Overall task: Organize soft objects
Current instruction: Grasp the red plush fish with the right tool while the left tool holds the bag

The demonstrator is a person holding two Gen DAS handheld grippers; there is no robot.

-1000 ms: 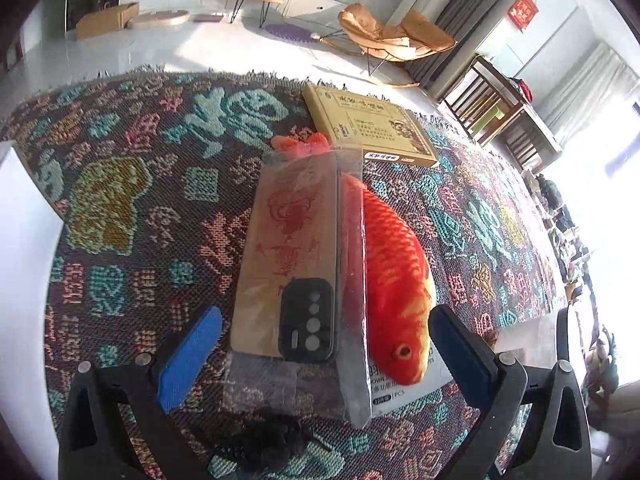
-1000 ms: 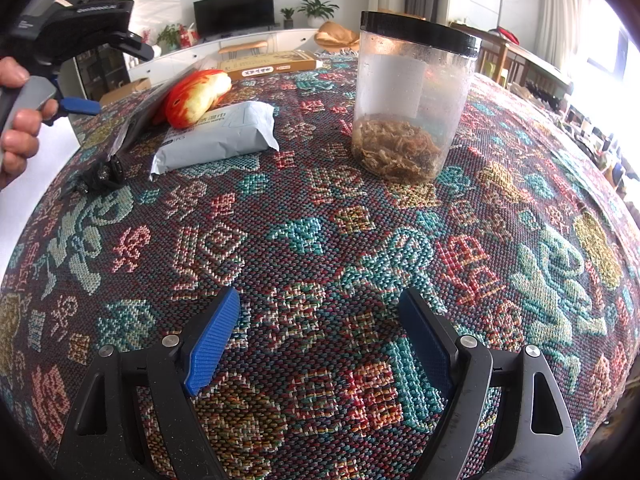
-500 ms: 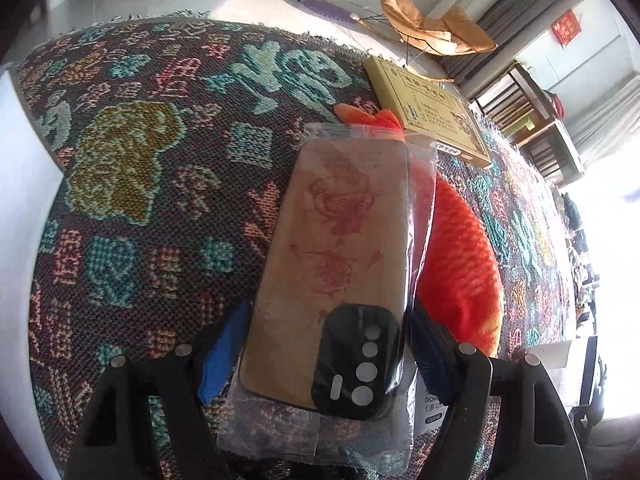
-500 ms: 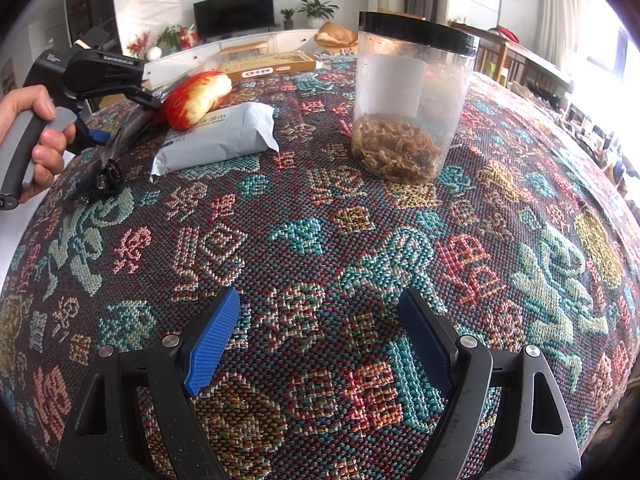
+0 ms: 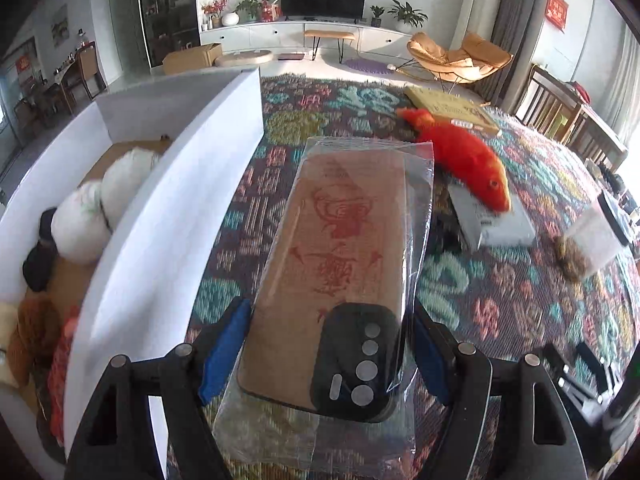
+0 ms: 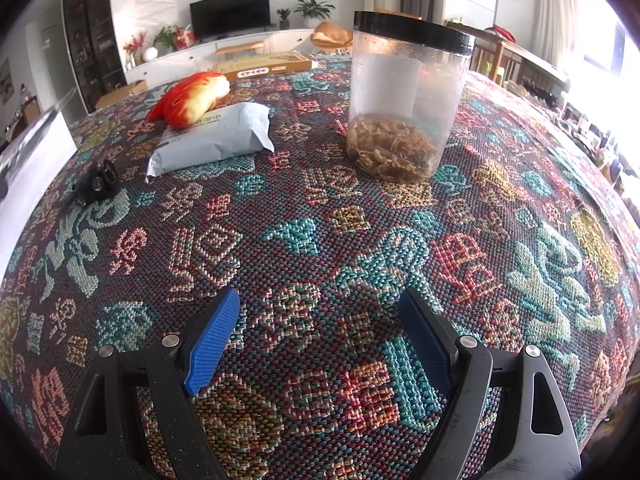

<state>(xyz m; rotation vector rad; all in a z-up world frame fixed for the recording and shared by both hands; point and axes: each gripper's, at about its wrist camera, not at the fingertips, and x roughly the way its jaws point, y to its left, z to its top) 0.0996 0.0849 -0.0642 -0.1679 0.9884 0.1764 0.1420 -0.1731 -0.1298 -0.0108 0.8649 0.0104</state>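
Note:
My left gripper (image 5: 328,328) is shut on a brown phone case in a clear plastic bag (image 5: 344,240), its blue pads pressing both long edges. The case hangs above the patterned cloth, just right of a white box (image 5: 160,220) that holds white plush pieces (image 5: 100,208) and other soft items. A red fish plush (image 5: 468,164) lies partly on a grey wipes packet (image 5: 496,220); both also show as the fish (image 6: 192,98) and the packet (image 6: 216,136) in the right wrist view. My right gripper (image 6: 320,320) stands open over bare cloth.
A clear jar with a black lid (image 6: 404,96) stands on the cloth right of the packet. A flat yellow box (image 6: 264,66) lies at the far edge. A small black object (image 6: 98,186) sits near the left edge. Patterned cloth (image 6: 320,220) covers the table.
My left gripper closed on the bagged phone case, then swung left with it up to the white box, leaving the right wrist view. The right gripper has stayed still.

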